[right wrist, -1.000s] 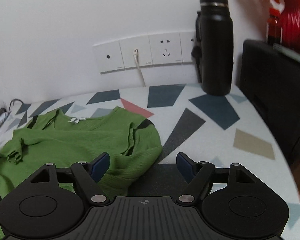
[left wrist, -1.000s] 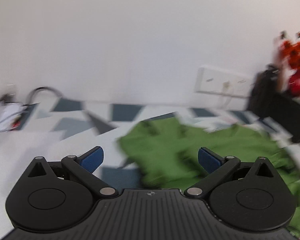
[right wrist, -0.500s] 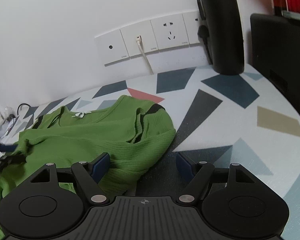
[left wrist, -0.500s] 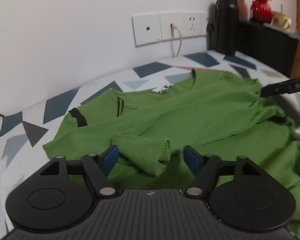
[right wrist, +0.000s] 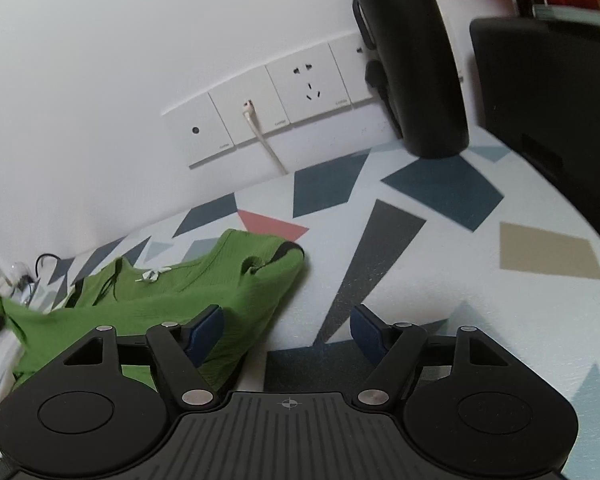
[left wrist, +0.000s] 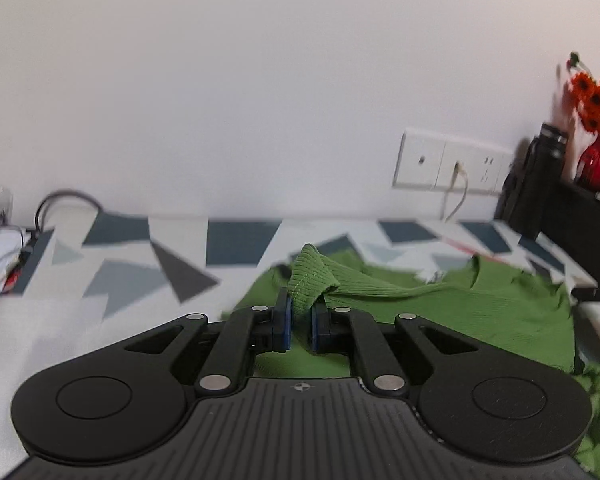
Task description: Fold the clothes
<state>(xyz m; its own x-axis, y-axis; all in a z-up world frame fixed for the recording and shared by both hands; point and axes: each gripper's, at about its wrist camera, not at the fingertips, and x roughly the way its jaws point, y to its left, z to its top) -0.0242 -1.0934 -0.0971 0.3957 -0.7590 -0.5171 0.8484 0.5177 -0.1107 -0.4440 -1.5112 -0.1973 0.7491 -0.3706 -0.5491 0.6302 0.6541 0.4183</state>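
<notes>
— Jaws first: on the left gripper [left wrist: 299, 326] they are clamped together, and a ribbed cuff [left wrist: 309, 280] of the green sweater [left wrist: 440, 312] is pinched between the blue pads [left wrist: 286, 322].

— And on the right gripper [right wrist: 286, 330]?

— Spread wide, nothing held. Its left pad [right wrist: 204, 332] is seen over the sweater's edge, its right pad over bare tabletop.

— Where is the garment placed?

— It is spread across the patterned tabletop [right wrist: 440, 248], rumpled, with the neckline and a small white bow [right wrist: 153, 275] turned toward the wall. The gripped cuff is raised above the rest of the fabric, and the sleeve is drawn back from it toward the body of the sweater.

— Anything noted behind?

— A row of white wall sockets [right wrist: 276, 100] with one white cable [right wrist: 260, 136] plugged in, and a black bottle [right wrist: 412, 56] standing against the wall, well apart from the sweater. A red vase of orange flowers [left wrist: 596, 120] is seen on a black box at the far right.
</notes>
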